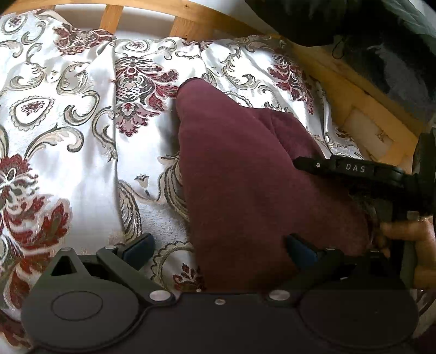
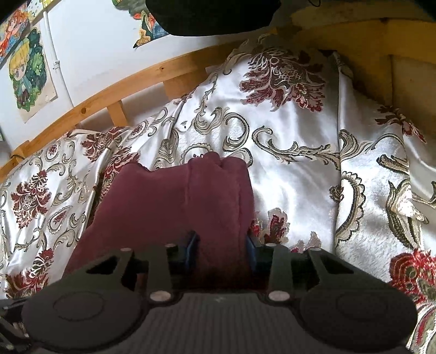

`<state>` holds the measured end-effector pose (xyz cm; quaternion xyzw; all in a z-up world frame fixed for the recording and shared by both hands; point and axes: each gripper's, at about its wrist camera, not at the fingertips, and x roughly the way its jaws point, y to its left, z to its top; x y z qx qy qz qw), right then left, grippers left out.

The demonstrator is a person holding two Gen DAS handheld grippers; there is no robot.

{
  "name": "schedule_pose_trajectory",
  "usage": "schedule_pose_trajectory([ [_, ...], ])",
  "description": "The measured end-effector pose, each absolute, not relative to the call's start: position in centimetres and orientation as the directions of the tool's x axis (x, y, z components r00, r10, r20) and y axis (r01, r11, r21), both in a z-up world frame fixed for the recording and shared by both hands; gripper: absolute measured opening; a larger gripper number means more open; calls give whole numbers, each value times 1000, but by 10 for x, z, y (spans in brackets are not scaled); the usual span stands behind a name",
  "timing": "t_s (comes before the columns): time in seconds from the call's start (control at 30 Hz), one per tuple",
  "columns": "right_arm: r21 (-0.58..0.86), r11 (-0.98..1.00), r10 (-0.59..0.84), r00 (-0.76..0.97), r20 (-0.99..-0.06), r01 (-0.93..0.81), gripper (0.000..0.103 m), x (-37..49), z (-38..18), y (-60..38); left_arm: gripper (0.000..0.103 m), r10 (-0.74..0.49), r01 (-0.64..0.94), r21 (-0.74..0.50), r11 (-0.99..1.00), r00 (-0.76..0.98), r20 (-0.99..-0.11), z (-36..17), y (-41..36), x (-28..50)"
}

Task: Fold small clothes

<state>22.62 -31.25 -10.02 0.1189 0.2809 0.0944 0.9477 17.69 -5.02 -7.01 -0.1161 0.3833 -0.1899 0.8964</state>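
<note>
A small maroon garment (image 1: 239,174) lies bunched on a white bedspread with dark red floral print (image 1: 81,114). My left gripper (image 1: 218,245) is open just above the bedspread, its right pad (image 1: 299,249) against the garment's near edge and its left pad (image 1: 139,246) over bare bedspread. The right gripper's black body (image 1: 354,174) shows at the garment's right edge in the left wrist view. In the right wrist view my right gripper (image 2: 222,249) is shut on a thick fold of the maroon garment (image 2: 177,196), which runs forward and left over the bedspread (image 2: 294,168).
A wooden bed rail with slats (image 1: 190,19) runs along the far side and the right edge (image 1: 362,109). A white wall with cartoon posters (image 2: 30,70) stands behind the bed. Something dark (image 2: 212,13) hangs at the top of both views.
</note>
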Motion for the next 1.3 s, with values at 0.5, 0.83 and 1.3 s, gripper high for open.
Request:
schedule_pose_trajectory([
  [0.5, 267, 958, 228, 836, -499, -102, 43, 226, -106, -312, 90, -555, 131, -625, 770, 621, -554, -61, -6, 246],
  [0.83, 254, 962, 223, 839, -496, -106, 44, 226, -107, -311, 61, -605, 97, -688, 719, 575, -551, -80, -4, 266],
  [1.3, 285, 953, 233, 855, -463, -105, 35, 221, -106, -309, 43, -466, 164, -466, 869, 584, -665, -48, -41, 262],
])
